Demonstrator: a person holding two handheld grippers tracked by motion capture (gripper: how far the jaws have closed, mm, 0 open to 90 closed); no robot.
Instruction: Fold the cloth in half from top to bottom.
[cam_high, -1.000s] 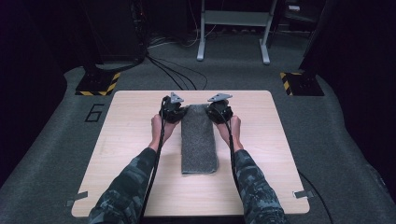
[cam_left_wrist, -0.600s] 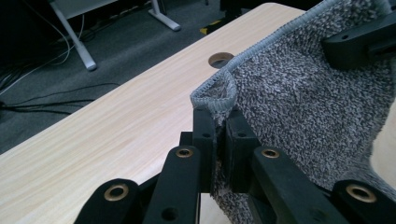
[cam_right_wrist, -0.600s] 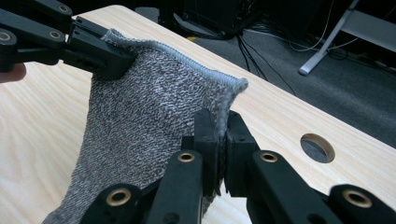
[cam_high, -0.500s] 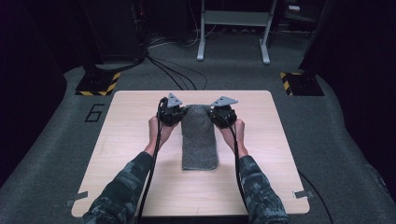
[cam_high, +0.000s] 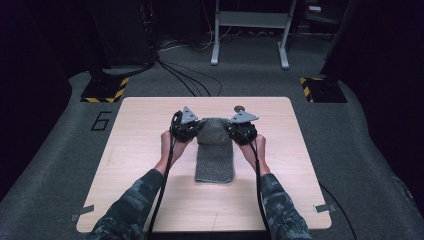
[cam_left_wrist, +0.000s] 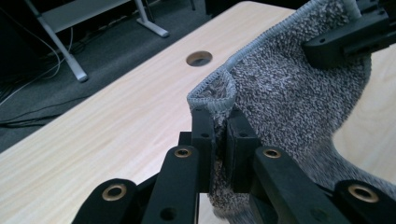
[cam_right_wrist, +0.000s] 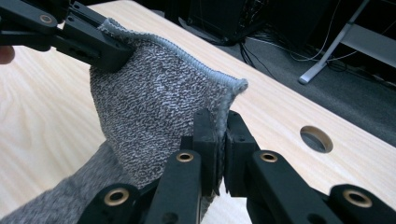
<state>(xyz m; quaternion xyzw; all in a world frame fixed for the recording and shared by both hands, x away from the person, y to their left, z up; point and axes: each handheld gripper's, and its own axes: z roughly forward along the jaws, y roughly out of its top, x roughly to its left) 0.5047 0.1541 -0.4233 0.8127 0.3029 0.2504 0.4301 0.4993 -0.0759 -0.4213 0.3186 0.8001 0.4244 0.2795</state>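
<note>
Bare tabletop (cam_high: 150, 165) flanks the towel (cam_high: 215, 160), far corners clamped by left claw (cam_high: 192, 131) and right claw (cam_high: 234, 132).

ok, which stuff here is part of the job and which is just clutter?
In the job:
- grey towel, far end lifted off the table
- left gripper, shut on one far corner
- right gripper, shut on the other far corner

Just lying about:
- hole in the table
- cables on the floor
- grey metal stand
- striped floor plates

towel (cam_high: 215, 155) mid-table (cam_high: 140, 150), left tongs (cam_left_wrist: 218, 133) and right tongs (cam_right_wrist: 222, 133) at its far corners
</note>
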